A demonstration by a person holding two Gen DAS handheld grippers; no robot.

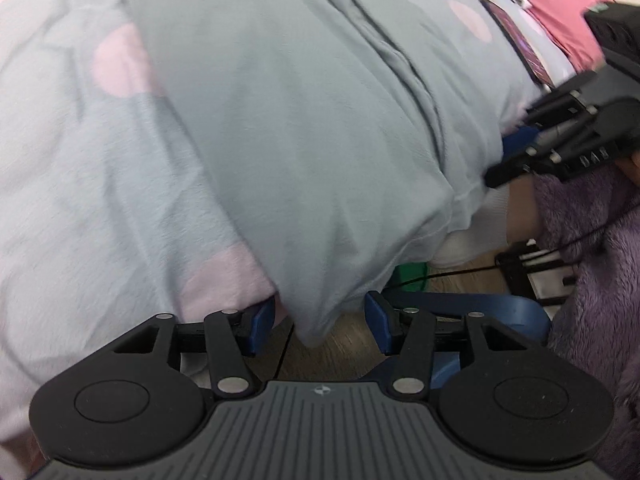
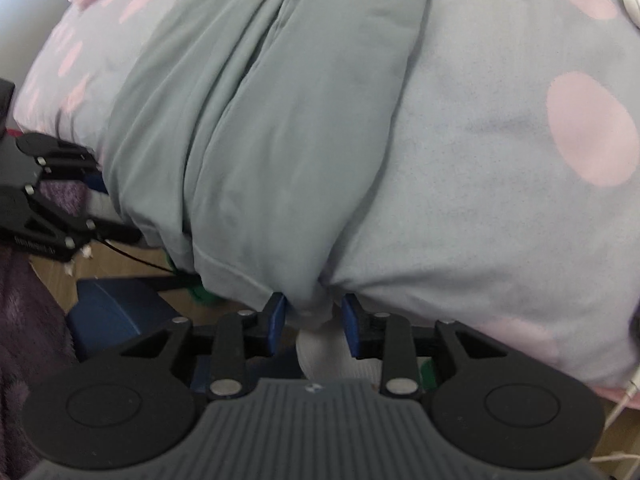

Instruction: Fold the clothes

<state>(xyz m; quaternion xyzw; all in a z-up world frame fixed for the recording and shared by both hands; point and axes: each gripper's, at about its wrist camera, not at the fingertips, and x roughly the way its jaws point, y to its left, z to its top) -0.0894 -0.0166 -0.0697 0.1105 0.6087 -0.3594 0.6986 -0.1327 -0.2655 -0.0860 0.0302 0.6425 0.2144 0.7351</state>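
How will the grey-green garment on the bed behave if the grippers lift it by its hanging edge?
The grey-green garment is probably floppy: it drapes over the bed's edge in soft folds. It looks thin, so likely light. Lifted by two corners, the middle would probably sag. It should not slide easily on the fleecy spotted blanket.

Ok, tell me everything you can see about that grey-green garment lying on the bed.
The grey-green garment is a plain, soft, thin-looking knit with no print. It lies lengthwise on the spotted bedcover, with long creases and a fold running down its middle, and its near end hangs over the bed's edge toward the floor. One hanging corner sits between the open fingers of the left gripper, the other between those of the right gripper. Neither pair of pads clearly presses it. A stitched hem shows along the hanging edge.
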